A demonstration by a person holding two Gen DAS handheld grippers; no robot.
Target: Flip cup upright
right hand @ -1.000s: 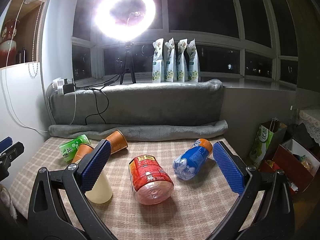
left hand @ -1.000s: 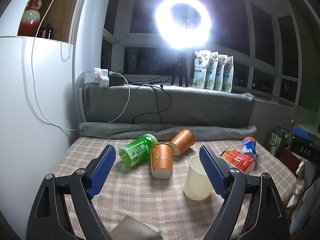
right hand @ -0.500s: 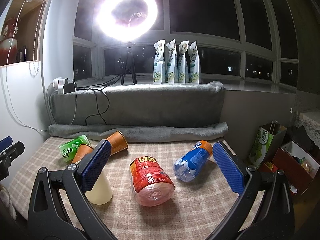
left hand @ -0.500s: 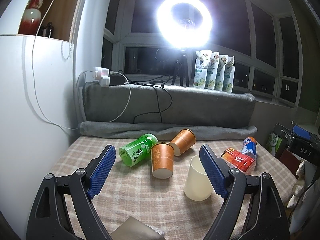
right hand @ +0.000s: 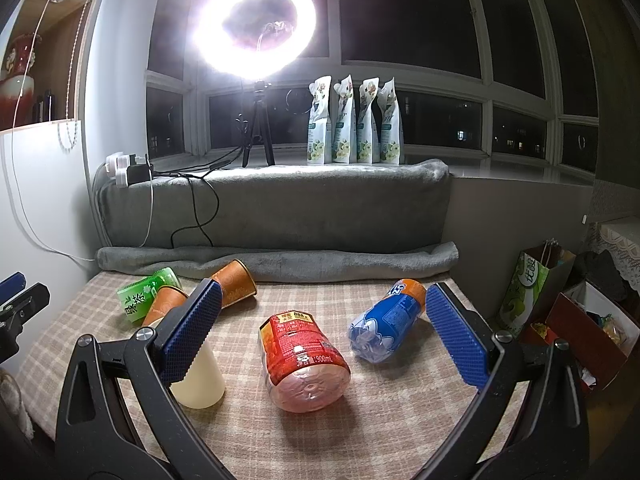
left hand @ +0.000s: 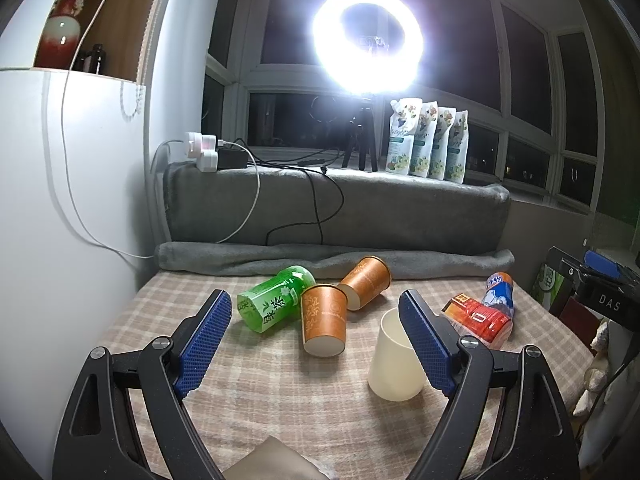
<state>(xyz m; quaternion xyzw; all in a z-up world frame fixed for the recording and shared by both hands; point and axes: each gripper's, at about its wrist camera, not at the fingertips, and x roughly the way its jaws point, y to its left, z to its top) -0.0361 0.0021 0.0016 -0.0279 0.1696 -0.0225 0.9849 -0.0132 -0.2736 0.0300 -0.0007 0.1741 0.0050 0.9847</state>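
Hovering: left claw (left hand: 316, 338) hung above the checked tabletop (left hand: 256, 400), its blue pads spread wide, gripping nothing.
Right claw (right hand: 324, 334): likewise spread apart and empty.
Cream cup (left hand: 394, 356): stood mouth-up just beside the left claw's right pad.
Orange cups (left hand: 324, 324): two lay on their sides beside a green bottle (left hand: 274, 304).
Red bottle (right hand: 304, 360): lay between the right claw's pads.

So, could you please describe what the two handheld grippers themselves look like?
Both look identical. The left gripper and right gripper each have two black, angular plastic arms with triangular cut-outs and silver pivot screws, tipped with flat blue pads of dimpled rubber. No cables, sleeves or hands show. In the left view the right gripper bears white "DAS" lettering.
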